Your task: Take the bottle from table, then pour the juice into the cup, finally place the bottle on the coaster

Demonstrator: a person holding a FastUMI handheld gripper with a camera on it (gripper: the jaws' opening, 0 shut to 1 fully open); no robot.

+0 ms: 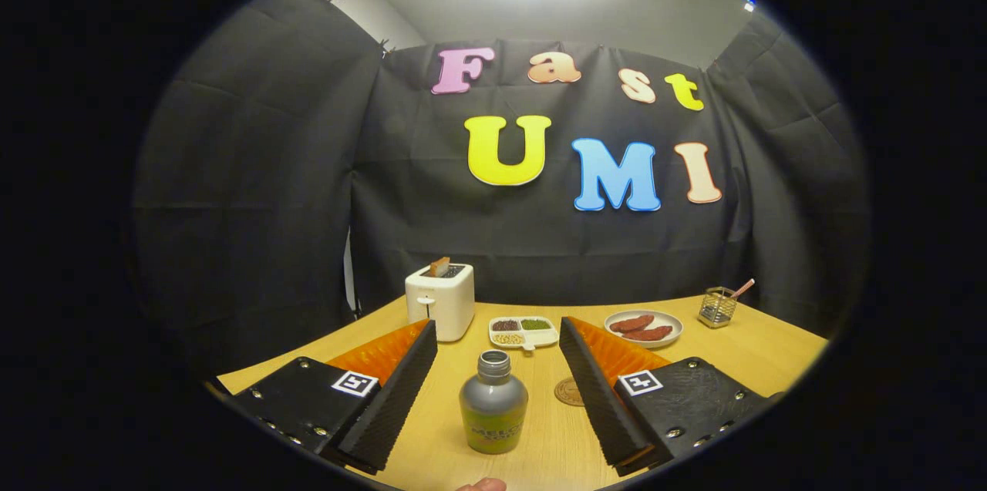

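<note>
Grey and smooth-sided, the bottle (493,402) stands upright on the worktop (756,356) near its front edge, between your tool's (498,387) two fingers but touching neither; the tool is spread wide, released, grasping nothing. Judge the bottle rigid and probably slippery, with liquid inside giving it some weight, so close on the broad body around the label rather than the narrow capped neck, and squeeze firmly enough that it will not twist when you tilt it.

The round coaster (569,391) lies just beside the bottle, partly hidden by the right finger. Farther back, toward the worktop's far edge, stand a white toaster (440,300) with a slice in it, a divided dish (523,331) of grains, a plate (645,327) of sausages and a small wire basket (717,307) near the far right corner. None crowds the grasp. A fingertip (482,485) shows at the front edge.
</note>
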